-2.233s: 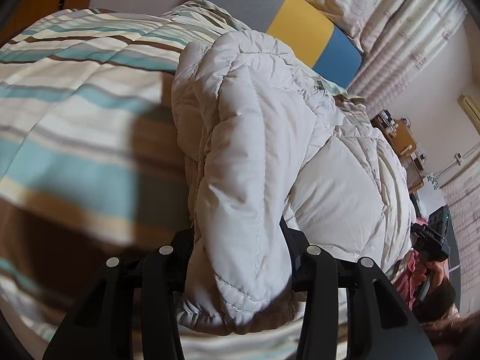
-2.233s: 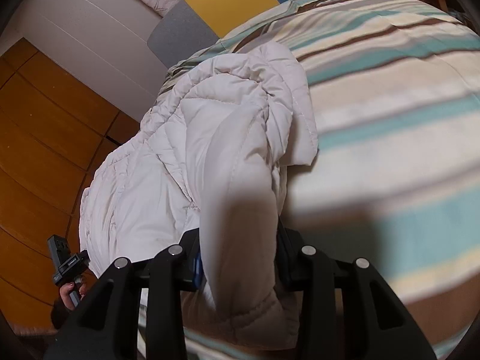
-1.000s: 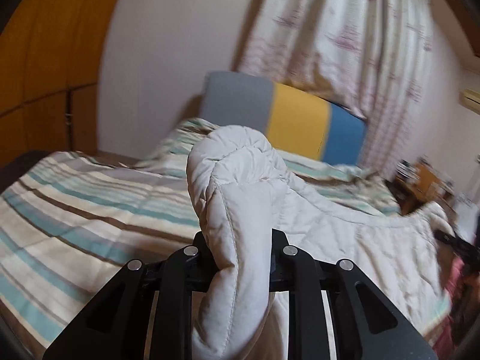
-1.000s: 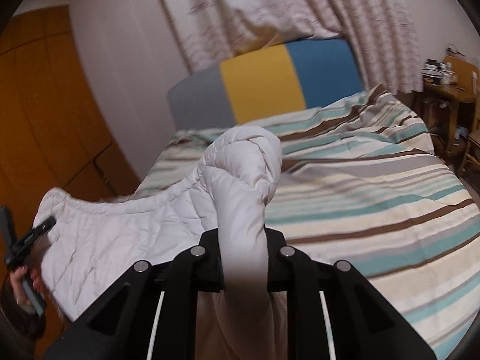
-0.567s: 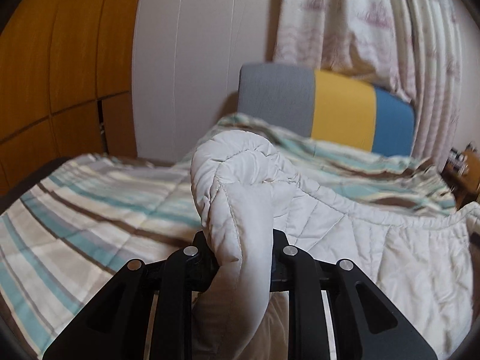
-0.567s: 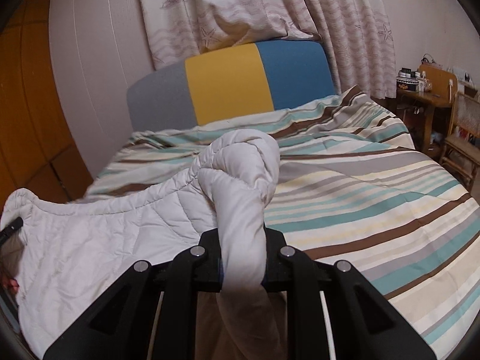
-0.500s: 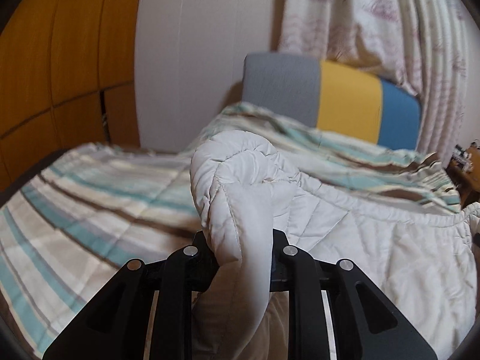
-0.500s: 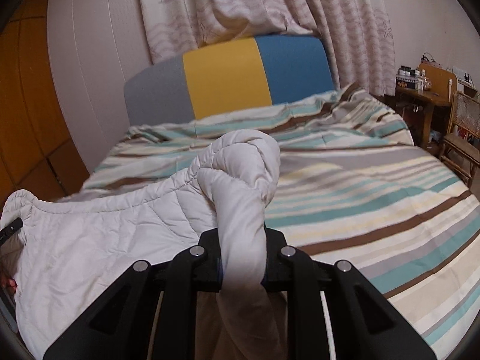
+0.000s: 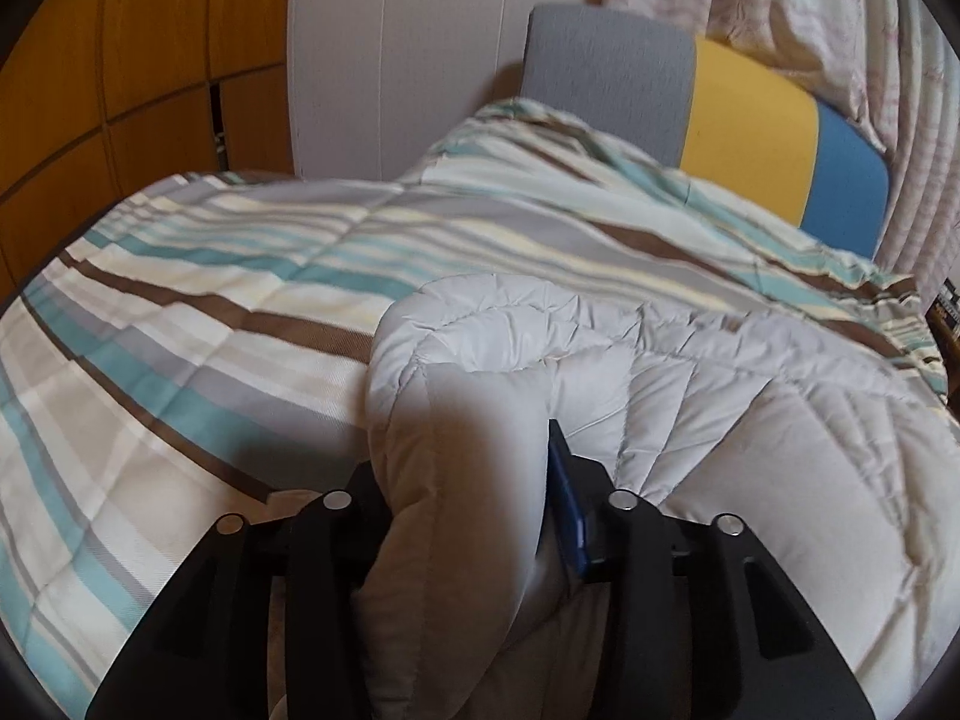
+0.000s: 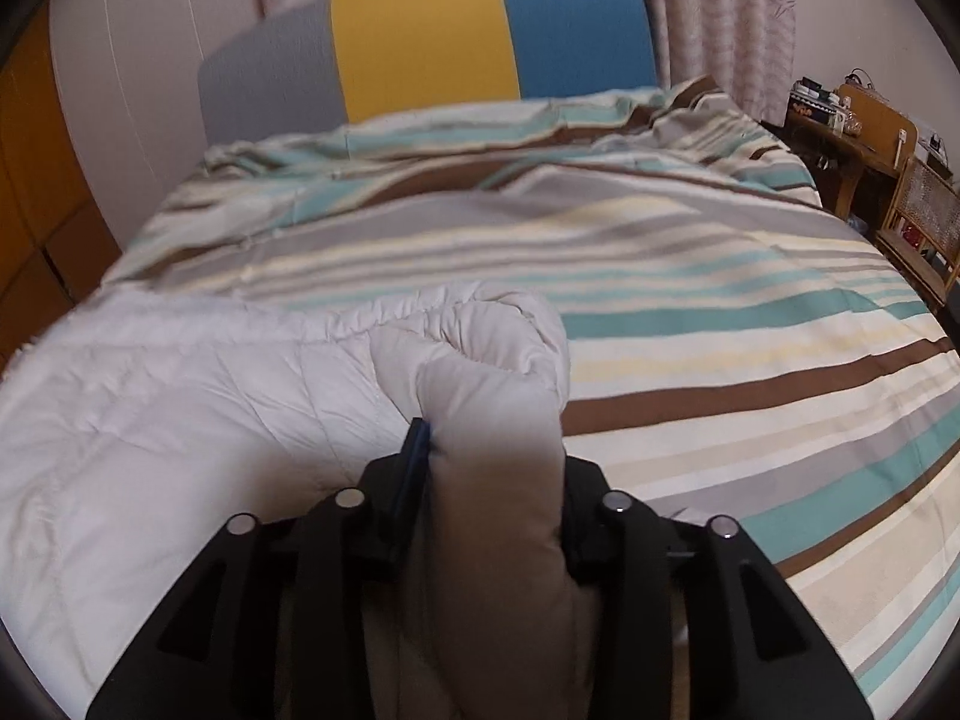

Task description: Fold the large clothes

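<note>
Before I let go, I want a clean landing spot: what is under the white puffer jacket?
The white puffer jacket lies on the striped comforter, whose stripes show along its edges. Whatever sits beneath its middle is covered.

A lived-in home bedroom

A wide bed fills both views, covered by a quilted duvet (image 10: pixel 720 276) striped in teal, brown, grey and cream, with an upholstered headboard (image 10: pixel 432 36) in grey, yellow and blue panels behind it. Pale patterned curtains (image 10: pixel 714 12) hang behind the headboard, orange-brown wooden wardrobe panels (image 9: pixel 120 72) line one wall beside white panelling, and a small cluttered wooden desk (image 10: pixel 852 126) with a cane-backed chair (image 10: pixel 924 222) stands at the bedside, near the curtains
</note>
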{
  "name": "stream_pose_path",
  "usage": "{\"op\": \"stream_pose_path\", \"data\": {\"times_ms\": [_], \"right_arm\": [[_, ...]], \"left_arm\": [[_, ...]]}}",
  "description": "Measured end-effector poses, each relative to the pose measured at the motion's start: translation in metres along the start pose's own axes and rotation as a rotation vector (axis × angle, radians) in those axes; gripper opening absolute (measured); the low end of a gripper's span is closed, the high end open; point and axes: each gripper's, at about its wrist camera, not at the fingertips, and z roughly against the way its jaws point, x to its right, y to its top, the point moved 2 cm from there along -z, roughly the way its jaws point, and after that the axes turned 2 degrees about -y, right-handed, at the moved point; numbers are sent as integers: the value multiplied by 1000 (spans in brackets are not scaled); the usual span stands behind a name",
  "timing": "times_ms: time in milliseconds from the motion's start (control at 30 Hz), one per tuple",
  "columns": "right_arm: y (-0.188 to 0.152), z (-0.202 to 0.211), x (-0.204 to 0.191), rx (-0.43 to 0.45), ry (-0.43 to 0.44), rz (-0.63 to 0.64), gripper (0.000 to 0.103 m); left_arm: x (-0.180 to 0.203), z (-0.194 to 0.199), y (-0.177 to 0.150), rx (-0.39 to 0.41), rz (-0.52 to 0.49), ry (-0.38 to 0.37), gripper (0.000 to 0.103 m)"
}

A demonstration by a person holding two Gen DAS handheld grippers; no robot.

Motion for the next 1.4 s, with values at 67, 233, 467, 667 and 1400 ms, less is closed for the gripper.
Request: {"op": "stream_pose_path", "data": {"times_ms": [67,233,467,667,1400], "right_arm": [[-2,-7,-3,-16,-24,21,39],[-4,-14,-7,-22,-64,49,41],[-3,-14,-7,-27,-73,55,43],[-3,-14,-8,-24,-77,54,44],[-1,-6,-8,-14,-88,56,51]], "left_arm": [[1,-4,-1,-11,-6,6,44],[1,-7,-1,-33,-7,3,46],[5,35,4,-29,-8,43,59],[48,105,7,162,-7,11,59],[119,1,-20,-2,-98,-135,65]]}}
